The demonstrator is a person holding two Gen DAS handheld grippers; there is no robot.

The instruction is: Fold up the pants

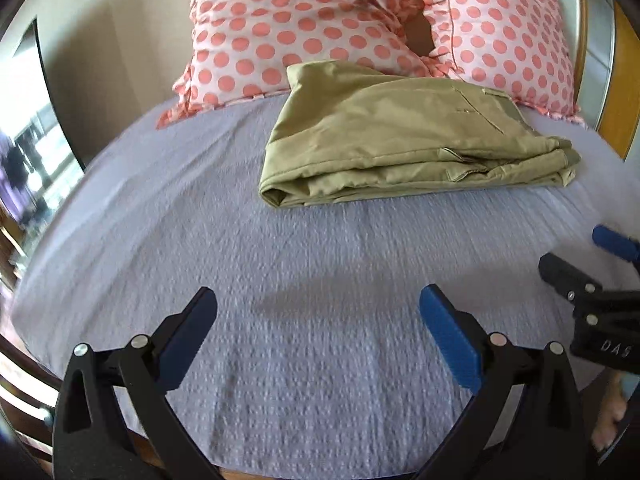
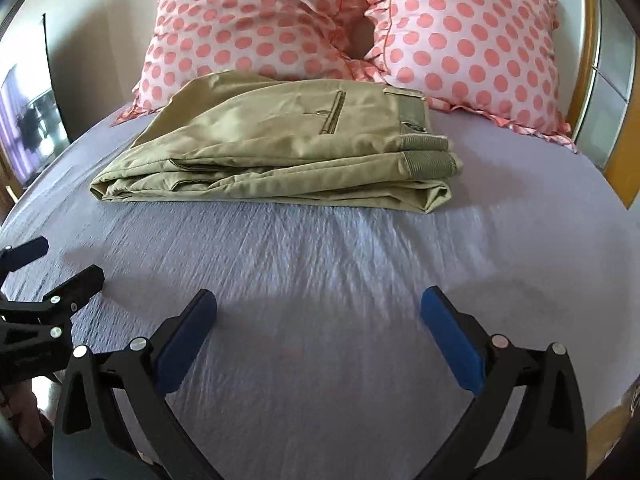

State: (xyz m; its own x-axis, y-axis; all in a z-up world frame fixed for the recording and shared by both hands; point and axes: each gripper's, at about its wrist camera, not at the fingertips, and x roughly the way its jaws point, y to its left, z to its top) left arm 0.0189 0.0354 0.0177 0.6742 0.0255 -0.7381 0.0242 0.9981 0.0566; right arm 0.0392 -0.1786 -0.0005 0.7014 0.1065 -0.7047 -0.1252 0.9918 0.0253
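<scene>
- Left wrist view: the left black two-finger gripper with blue pads is spread wide and empty above the lavender textured bedspread. The khaki cotton pants lie folded at 12 o'clock, likely finished.
- Right wrist view: the right matching gripper gapes empty too. The pants rest at 12 o'clock against the pink polka-dot ruffled pillows, well apart from both tongs.

I see the folded pants lying on the bed sheet at the far side, touching the two pillows behind them, which stand side by side. My left gripper and right gripper hang over the near sheet, left of each other's partner, jaws spread, well apart from the pants.
</scene>
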